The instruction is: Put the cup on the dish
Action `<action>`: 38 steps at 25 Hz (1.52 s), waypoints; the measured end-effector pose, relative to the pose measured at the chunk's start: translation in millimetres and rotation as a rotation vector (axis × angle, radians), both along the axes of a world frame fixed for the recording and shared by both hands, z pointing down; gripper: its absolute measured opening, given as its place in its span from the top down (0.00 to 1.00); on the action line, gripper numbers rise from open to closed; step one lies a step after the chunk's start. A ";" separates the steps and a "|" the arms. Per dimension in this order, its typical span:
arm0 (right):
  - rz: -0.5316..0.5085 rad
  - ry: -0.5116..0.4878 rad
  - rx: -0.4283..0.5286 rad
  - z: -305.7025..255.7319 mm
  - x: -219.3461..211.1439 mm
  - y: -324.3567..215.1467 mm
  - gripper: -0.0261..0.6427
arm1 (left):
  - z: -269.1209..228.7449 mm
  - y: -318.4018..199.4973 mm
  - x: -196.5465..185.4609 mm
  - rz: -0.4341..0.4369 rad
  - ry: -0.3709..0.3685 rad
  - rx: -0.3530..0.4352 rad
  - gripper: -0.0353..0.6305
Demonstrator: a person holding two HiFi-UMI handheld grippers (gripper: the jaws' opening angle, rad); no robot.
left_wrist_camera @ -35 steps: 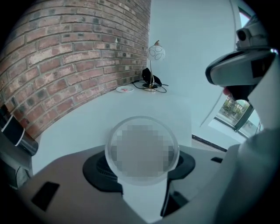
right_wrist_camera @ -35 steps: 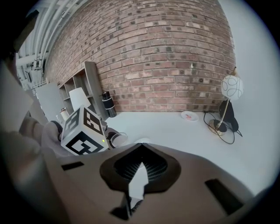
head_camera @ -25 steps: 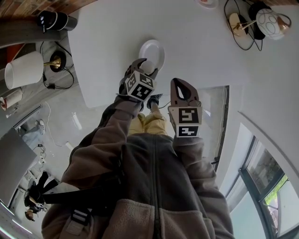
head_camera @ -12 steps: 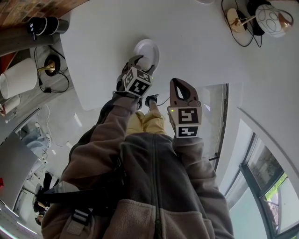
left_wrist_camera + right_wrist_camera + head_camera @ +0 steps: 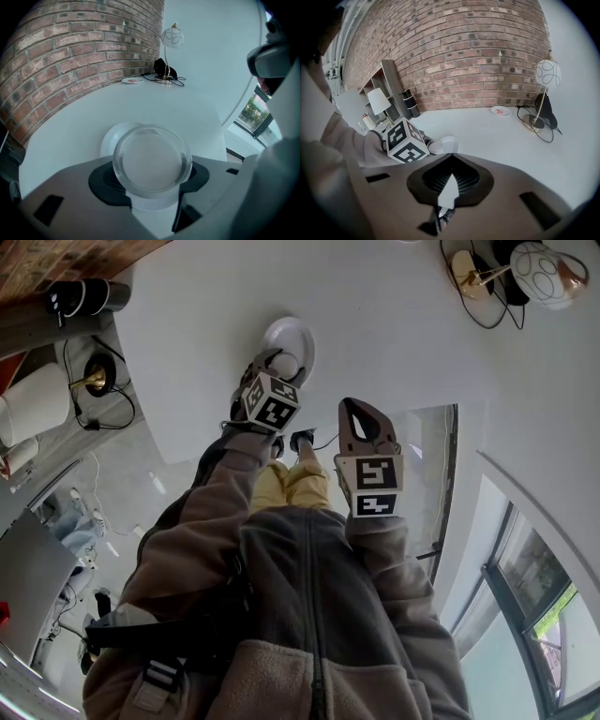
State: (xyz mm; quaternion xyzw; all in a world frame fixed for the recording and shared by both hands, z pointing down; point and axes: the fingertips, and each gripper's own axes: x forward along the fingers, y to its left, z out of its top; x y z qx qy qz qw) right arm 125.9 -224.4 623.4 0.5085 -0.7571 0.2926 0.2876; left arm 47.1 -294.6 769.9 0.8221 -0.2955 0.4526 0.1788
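The left gripper [image 5: 151,185] has its jaws closed around the clear glass cup [image 5: 152,161], the dark pads pressing its sides at 3 and 9 o'clock, so that the cup's round rim faces the left gripper view's camera. The white dish [image 5: 111,139] lies on the white table [image 5: 197,117] and shows from behind the cup at its 10 o'clock. In the head view the cup [image 5: 284,365] sits over the dish's [image 5: 292,334] near rim, at about the dish's 6 o'clock. No view shows whether glass and dish touch. The right gripper [image 5: 450,161] holds nothing, its jaws brought together until the tips meet, with only a thin sliver of floor showing between them lower down. In the head view it hangs off the table's near edge, at 4 o'clock from the left gripper and well apart from the dish. Far across the table, at 12 o'clock in the left gripper view, a globe lamp [image 5: 171,37] stands by the brick wall [image 5: 70,51] with a tangle of black cable at its base, and a small plate [image 5: 132,80] lies at the lamp's 8 o'clock.
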 end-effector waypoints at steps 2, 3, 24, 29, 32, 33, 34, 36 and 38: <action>-0.003 -0.002 0.003 -1.6 -1.3 -0.7 0.96 | 1.3 0.6 -0.5 0.006 -0.004 0.005 0.56; -0.003 -0.002 0.004 -2.3 -1.6 -1.1 0.96 | 1.4 0.5 -0.9 0.007 -0.005 0.009 0.56; 0.005 -0.005 0.016 -4.8 2.4 7.9 0.96 | -17.8 5.4 -7.8 0.047 0.007 0.121 0.56; 0.011 -0.018 0.033 -14.1 -4.0 9.8 0.96 | -41.7 29.8 -38.4 0.009 0.004 0.140 0.56; 0.004 -0.018 0.053 -19.8 -9.6 9.4 0.96 | -55.7 44.0 -53.5 -0.022 0.019 0.142 0.56; 0.001 -0.014 0.063 -22.5 -11.4 9.7 0.96 | -62.8 48.3 -56.1 -0.029 0.031 0.148 0.56; 0.000 -0.014 0.076 -26.7 -13.7 9.4 0.96 | -71.3 52.0 -57.6 -0.036 0.049 0.156 0.56; 0.005 -0.020 0.102 -37.7 -18.5 8.7 0.96 | -92.6 56.3 -58.8 -0.051 0.087 0.180 0.56; 0.017 -0.025 0.122 -49.6 -21.7 8.8 0.96 | -117.8 56.7 -59.0 -0.064 0.123 0.218 0.56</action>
